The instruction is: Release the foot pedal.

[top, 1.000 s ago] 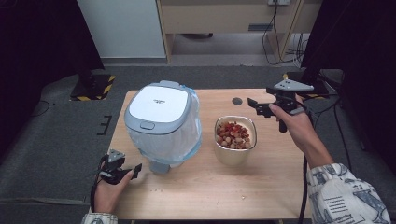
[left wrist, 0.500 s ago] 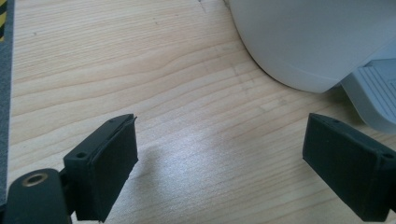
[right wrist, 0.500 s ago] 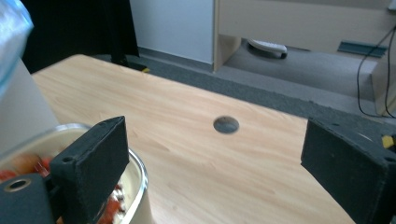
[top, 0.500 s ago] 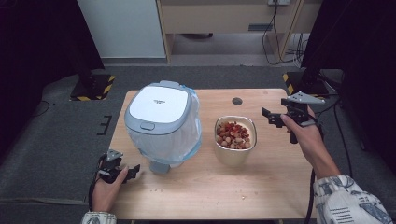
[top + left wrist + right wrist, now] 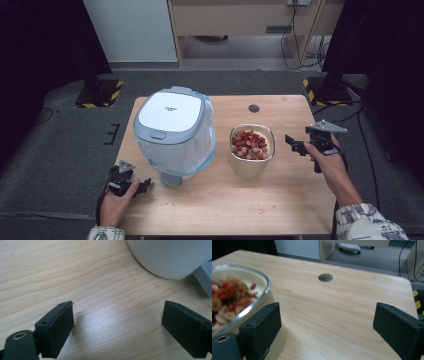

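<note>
A white-lidded appliance with a pale blue see-through body (image 5: 172,127) stands on the left half of the wooden table (image 5: 280,200). Its white wall (image 5: 170,257) fills the far right of the left gripper view. A cream bowl (image 5: 251,162) of red and beige food pieces sits to its right, and its rim (image 5: 265,285) appears beside my right gripper's left jaw. My left gripper (image 5: 143,185) (image 5: 118,306) rests at the table's front left corner; its jaws have just been opening and stand open over bare wood. My right gripper (image 5: 294,145) (image 5: 328,307) is open, just right of the bowl.
A round cable hole (image 5: 254,108) (image 5: 325,277) is set into the table behind the bowl. A few crumbs (image 5: 260,212) lie near the front edge. Black stands with yellow-striped bases (image 5: 320,87) flank the table on the floor, and a cabinet stands beyond it.
My right hand has come down and toward the person, from above the table's back right to beside the bowl. The left hand has stayed in place.
</note>
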A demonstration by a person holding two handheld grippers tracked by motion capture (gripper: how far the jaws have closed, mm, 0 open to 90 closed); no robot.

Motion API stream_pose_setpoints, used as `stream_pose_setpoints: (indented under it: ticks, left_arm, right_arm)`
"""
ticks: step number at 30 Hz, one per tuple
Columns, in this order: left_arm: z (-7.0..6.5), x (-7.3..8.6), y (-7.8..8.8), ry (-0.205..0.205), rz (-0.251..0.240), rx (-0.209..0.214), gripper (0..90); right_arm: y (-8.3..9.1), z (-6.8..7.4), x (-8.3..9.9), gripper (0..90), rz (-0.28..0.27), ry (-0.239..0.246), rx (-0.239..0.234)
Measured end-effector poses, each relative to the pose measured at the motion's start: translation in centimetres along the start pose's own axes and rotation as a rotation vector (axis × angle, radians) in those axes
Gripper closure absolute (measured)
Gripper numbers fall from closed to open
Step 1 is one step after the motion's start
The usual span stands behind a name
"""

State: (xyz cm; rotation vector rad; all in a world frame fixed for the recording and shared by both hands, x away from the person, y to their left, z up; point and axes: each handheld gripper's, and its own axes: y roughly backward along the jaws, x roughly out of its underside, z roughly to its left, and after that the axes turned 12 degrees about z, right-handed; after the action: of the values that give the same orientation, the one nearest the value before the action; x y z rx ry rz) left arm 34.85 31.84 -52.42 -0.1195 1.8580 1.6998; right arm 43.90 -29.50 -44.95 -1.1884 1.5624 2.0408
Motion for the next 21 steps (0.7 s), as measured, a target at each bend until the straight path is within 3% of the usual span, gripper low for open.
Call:
stream_pose_setpoints:
  ticks: [5, 14, 21]
  left_arm:
    - [-0.1, 0.0, -0.2, -0.019, 0.012, -0.010, 9.9]
    - [-0.1, 0.0, -0.4, -0.023, 0.005, -0.008, 9.2]
    - [-0.1, 0.0, -0.4, -0.026, -0.003, -0.002, 8.8]
  right_arm:
    - [-0.8, 0.0, 1.3, 8.4, 0.029, -0.010, 0.004]
    - [-1.8, -0.8, 2.4, 8.9, 0.071, -0.051, 0.049]
    - [-2.6, -0.6, 3.7, 8.9, 0.105, -0.070, 0.054]
